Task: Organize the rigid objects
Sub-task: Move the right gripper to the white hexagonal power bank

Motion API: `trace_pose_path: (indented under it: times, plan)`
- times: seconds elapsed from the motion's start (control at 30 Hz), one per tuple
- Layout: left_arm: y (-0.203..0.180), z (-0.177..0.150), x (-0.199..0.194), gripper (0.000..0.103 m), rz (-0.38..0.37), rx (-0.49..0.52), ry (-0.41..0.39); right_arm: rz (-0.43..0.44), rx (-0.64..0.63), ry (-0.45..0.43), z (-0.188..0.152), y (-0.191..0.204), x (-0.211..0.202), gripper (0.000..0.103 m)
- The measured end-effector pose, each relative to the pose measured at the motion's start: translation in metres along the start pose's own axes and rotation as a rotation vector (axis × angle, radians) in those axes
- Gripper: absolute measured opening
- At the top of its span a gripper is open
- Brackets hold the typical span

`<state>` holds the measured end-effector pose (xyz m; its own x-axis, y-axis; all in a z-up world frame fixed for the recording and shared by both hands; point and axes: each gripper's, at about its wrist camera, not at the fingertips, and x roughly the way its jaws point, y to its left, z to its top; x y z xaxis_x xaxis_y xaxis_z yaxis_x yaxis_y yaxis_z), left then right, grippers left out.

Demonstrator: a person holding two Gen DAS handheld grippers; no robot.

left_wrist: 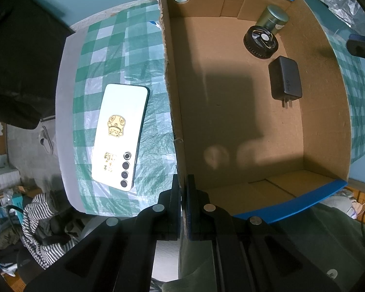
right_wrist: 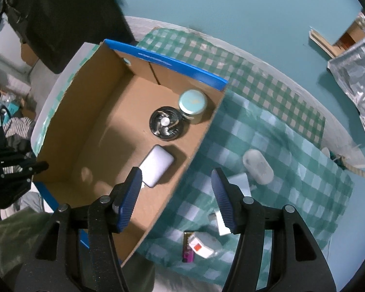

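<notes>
An open cardboard box [left_wrist: 231, 121] [right_wrist: 85, 126] with a blue rim stands on the checked cloth. Inside lie a black charger [left_wrist: 285, 79] [right_wrist: 157, 169], a black round disc [left_wrist: 260, 41] [right_wrist: 167, 123] and a small tin [left_wrist: 273, 19] [right_wrist: 192, 104]. My left gripper [left_wrist: 182, 182] is shut on the box's left wall at its near corner. A white phone [left_wrist: 120, 135] lies face down on the cloth left of the box. My right gripper [right_wrist: 177, 180] is open and empty above the box's right wall. A white mouse [right_wrist: 258, 166] lies to its right.
A green-white checked cloth [right_wrist: 267, 133] covers the table. Small white packets [right_wrist: 202, 242] and a purple item [right_wrist: 188, 253] lie near the right gripper. Striped clothing [left_wrist: 41, 226] sits below the table edge. A foil bag [right_wrist: 357, 77] lies far right.
</notes>
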<state>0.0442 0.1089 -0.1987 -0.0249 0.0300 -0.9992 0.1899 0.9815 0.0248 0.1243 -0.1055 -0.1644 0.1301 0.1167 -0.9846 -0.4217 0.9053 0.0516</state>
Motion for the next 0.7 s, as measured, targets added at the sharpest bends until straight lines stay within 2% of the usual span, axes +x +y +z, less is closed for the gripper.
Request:
trace_pose_path:
  times: [0.37,0.43,0.5,0.7]
  plan:
    - [-0.001,-0.001,-0.001,0.004,0.002,0.008,0.0,-0.017,0.107,0.009,-0.032,-0.029,-0.012,0.06]
    - [-0.001,-0.001,-0.001,0.004,0.003,0.009,0.0,-0.02,0.136,0.019,-0.04,-0.035,-0.012,0.062]
    - [-0.001,-0.001,-0.001,0.004,0.004,0.012,0.0,-0.029,0.163,0.023,-0.046,-0.039,-0.013,0.072]
    - [-0.001,-0.001,-0.001,0.004,0.005,0.02,0.002,-0.019,0.273,0.038,-0.07,-0.058,-0.012,0.073]
